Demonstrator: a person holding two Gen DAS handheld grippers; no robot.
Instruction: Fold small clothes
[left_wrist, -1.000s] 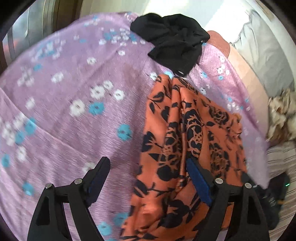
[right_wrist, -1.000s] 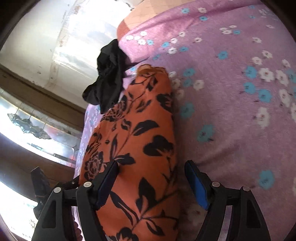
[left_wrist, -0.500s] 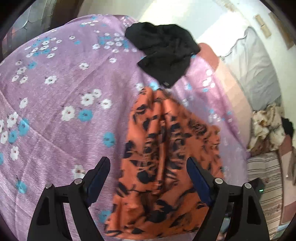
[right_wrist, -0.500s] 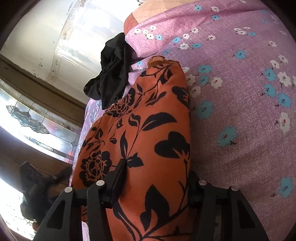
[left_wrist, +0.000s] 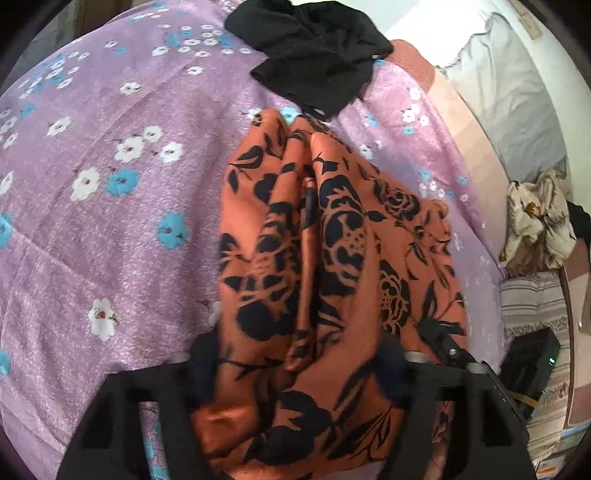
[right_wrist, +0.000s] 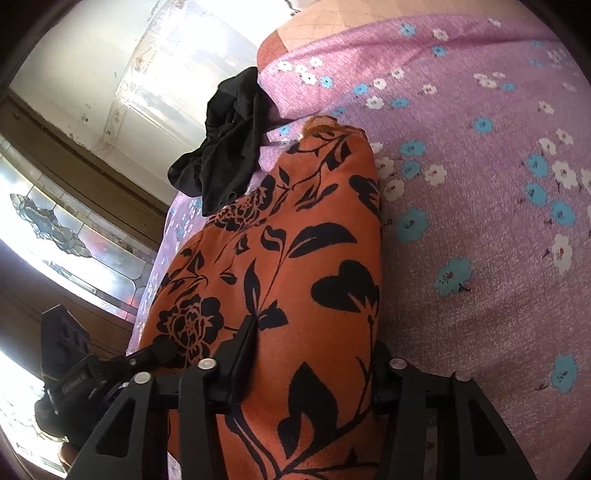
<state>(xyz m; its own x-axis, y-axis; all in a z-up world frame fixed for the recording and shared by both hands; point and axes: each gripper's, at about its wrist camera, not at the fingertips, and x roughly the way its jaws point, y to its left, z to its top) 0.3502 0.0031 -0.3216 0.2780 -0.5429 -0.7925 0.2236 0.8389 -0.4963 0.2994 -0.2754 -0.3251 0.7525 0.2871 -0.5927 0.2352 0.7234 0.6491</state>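
Between the fingers of both the left gripper (left_wrist: 299, 365) and right gripper (right_wrist: 314, 354), previously spread apart, the orange cloth (left_wrist: 332, 258) was now clamped, so folding could be begun.

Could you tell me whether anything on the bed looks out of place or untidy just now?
Yes: a black garment lies crumpled in a heap at the far edge of the purple floral bedspread, not folded. The orange floral garment is bunched into ridges between both claws, left and right.
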